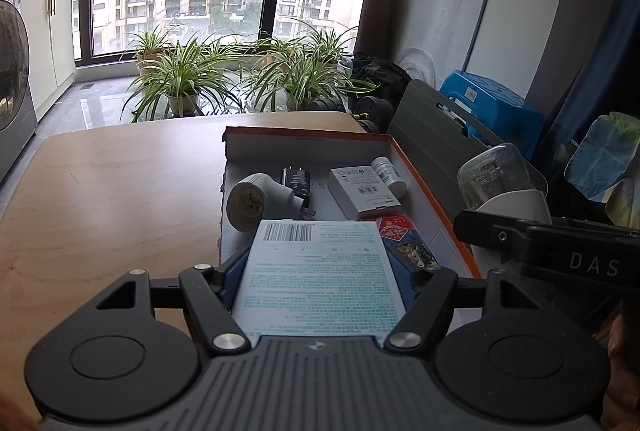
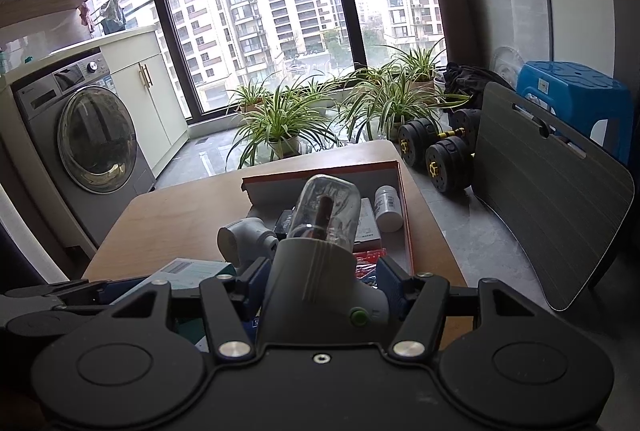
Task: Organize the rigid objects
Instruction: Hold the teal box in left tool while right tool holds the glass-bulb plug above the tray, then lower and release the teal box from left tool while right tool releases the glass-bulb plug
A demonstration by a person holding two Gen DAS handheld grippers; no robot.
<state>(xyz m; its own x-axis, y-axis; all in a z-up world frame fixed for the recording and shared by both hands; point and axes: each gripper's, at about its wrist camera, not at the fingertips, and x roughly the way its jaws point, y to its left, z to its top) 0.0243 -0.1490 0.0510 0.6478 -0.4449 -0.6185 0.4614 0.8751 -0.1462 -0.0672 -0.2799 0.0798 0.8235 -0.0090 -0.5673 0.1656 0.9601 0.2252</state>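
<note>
left tongs clamped on flat white box over tray | right tongs clamped on gray gadget, maybe a bottle pump | some things already in tray | two left to drop in | desk

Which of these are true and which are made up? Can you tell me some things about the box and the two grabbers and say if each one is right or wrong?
1. The left gripper holds a flat white box with a barcode. True.
2. The right gripper is empty. False: it is shut on a grey device with a clear dome.
3. A small white bottle lies inside the orange-edged tray. True.
4. The tray sits on the floor. False: it sits on the wooden table.
5. Potted plants stand by the window. True.
</note>
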